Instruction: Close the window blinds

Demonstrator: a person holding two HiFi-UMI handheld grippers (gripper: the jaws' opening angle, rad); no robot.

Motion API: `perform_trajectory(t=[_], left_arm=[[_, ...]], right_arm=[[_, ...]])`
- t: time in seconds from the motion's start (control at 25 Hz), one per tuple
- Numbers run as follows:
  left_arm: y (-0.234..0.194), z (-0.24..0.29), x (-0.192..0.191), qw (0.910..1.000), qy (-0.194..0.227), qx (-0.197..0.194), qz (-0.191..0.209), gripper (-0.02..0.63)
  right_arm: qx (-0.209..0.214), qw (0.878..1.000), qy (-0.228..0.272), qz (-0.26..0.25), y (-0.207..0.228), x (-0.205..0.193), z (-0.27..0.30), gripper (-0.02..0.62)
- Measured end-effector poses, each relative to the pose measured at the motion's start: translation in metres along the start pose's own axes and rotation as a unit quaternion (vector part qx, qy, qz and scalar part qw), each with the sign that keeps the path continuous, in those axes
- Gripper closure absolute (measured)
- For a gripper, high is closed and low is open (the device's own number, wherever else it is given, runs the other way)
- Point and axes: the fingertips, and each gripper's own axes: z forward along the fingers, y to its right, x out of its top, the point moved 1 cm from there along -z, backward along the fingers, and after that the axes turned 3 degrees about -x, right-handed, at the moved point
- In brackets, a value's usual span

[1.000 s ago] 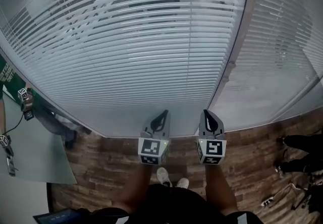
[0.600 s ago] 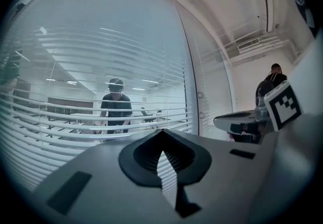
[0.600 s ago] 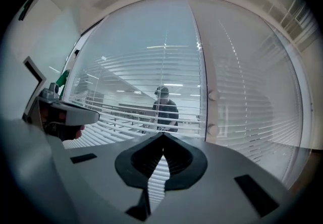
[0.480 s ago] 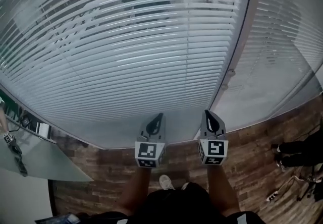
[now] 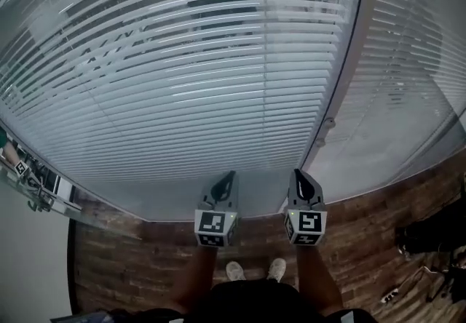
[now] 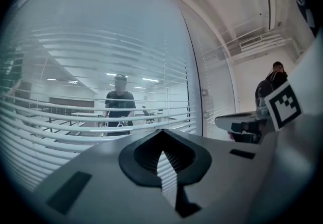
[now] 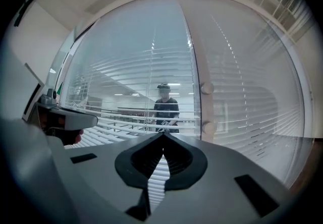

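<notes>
Left gripper [image 5: 227,179] and right gripper [image 5: 301,173]: both clenched, jaws together with nothing between them. They are side by side, the left one to the left of the grey vertical window post [image 5: 348,60] and the right one near its foot. White horizontal-slat window blinds [image 5: 218,96] hang left of the post, with slats tilted apart. A person [image 7: 165,109] shows through the gaps. 2 round knobs [image 7: 207,88] sit on the post.
</notes>
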Motion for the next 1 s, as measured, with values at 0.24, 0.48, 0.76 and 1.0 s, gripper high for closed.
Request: perform_trajectory(t=[0.24, 0.48, 0.76, 1.0], left_arm=[[0.016, 0.020, 0.000, 0.9999, 0.000, -0.010, 0.008, 0.606], [0.024, 0.029, -0.009, 0.9998, -0.012, -0.007, 0.013, 0.606], [0.031, 0.024, 0.007, 0.9992, 0.016, -0.008, -0.035, 0.606], [0.038, 0.034, -0.002, 0.9992, 0.015, -0.010, -0.035, 0.606]], right_arm=[[-0.009, 1.000, 0.017, 0.009, 0.034, 0.016, 0.006, 0.598], [0.004, 1.000, 0.024, 0.008, 0.049, 0.026, 0.012, 0.598], [-0.003, 0.997, 0.046, 0.067, 0.066, 0.041, 0.017, 0.600], [-0.036, 0.996, 0.058, 0.060, 0.085, 0.040, 0.027, 0.576]])
